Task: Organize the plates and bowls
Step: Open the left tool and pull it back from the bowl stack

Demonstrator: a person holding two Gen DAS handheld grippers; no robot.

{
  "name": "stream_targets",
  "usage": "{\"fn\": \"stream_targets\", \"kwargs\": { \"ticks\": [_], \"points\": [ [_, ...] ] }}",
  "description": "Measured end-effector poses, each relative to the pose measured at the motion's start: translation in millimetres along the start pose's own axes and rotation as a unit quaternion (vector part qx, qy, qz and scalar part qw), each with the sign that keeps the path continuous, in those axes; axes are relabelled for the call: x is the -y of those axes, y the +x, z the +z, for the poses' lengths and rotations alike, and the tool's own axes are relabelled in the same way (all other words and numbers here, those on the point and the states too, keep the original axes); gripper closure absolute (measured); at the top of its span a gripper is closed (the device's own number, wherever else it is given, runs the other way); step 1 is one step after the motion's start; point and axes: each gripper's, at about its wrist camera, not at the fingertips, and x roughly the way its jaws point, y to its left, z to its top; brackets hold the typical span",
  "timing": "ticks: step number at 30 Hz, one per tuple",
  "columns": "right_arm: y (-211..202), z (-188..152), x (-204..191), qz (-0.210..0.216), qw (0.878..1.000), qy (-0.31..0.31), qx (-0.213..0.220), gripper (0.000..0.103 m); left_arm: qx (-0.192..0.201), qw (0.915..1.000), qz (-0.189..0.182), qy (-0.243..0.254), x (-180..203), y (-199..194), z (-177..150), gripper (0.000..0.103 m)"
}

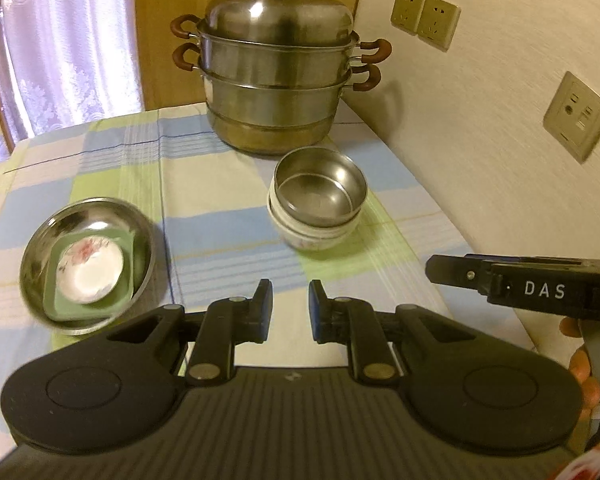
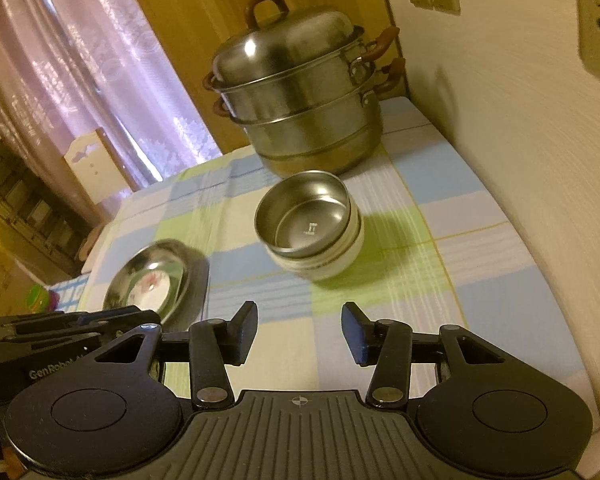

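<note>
Bowls (image 1: 318,204) nested mid-frame, plates (image 1: 88,266) stacked lower left on the desk (image 1: 220,184); sorting looks finished. Left tool (image 1: 290,312) narrow and empty, right tool (image 2: 299,330) wider, empty.

A checked cloth (image 1: 220,184) of pale blue, light green, white and cream covers the worktop. At twelve o'clock, a silver steamer (image 1: 278,80) has reddish-brown handles. A silver bowl (image 1: 320,192) nests in white bowls (image 1: 320,236). At nine o'clock, a silver dish (image 1: 88,264) holds a green plate (image 1: 88,304) and a white saucer (image 1: 92,272) with pink flowers. Both grippers are black.
</note>
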Motion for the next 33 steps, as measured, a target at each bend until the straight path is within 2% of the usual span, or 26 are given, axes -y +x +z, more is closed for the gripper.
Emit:
{"fn": "stream_targets", "kwargs": {
  "ticks": [13, 23, 33],
  "points": [
    [-33, -53, -5, 0.019, 0.998, -0.048, -0.034, 0.056, -0.009, 0.9991, 0.031, -0.028, 14, -45, -56, 0.087],
    [-39, -79, 3, 0.032, 0.996, -0.053, -0.066, 0.056, -0.033, 0.9967, 0.05, -0.055, 18, -56, -91, 0.087],
    [-37, -93, 0, 0.028, 0.994, -0.064, -0.09, 0.056, -0.043, 0.9949, 0.063, -0.067, 17, -62, -108, 0.087]
  ]
}}
